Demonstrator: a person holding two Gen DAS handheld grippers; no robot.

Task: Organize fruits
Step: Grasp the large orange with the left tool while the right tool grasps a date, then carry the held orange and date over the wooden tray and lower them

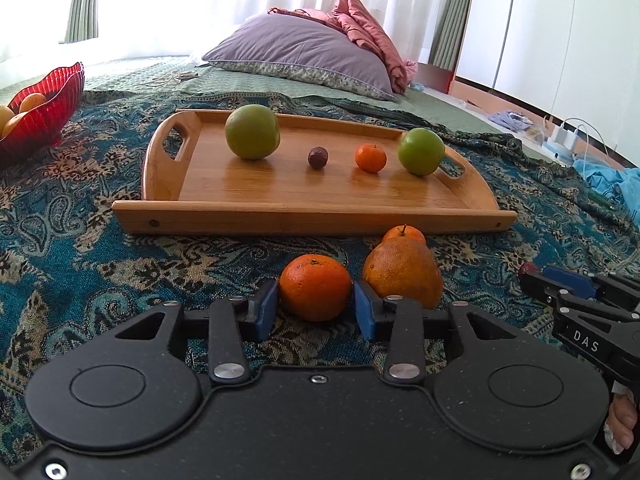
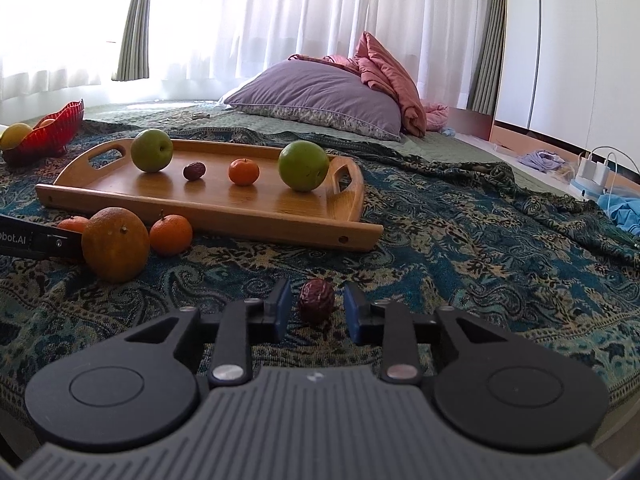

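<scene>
A wooden tray point(image 1: 304, 208) point(image 2: 224, 216) on the patterned bedspread holds two green apples point(image 1: 252, 131) point(image 1: 421, 151), a small dark date point(image 1: 318, 157) and a small tangerine point(image 1: 371, 157). In front of the tray lie a big orange point(image 1: 404, 272) point(image 2: 115, 243), a small tangerine point(image 1: 404, 234) point(image 2: 171, 234) and an orange point(image 1: 315, 293). My left gripper point(image 1: 316, 308) has its blue pads touching both sides of that orange. My right gripper point(image 2: 313, 307) is open around a dark red date point(image 2: 316, 300) on the cloth, with gaps on both sides.
A red glass bowl point(image 1: 48, 108) point(image 2: 52, 130) with yellow-orange fruit stands at the far left. A purple pillow point(image 1: 304, 52) and a pink blanket point(image 1: 368, 28) lie behind the tray. Chargers and cables point(image 2: 592, 176) are at the right on the floor.
</scene>
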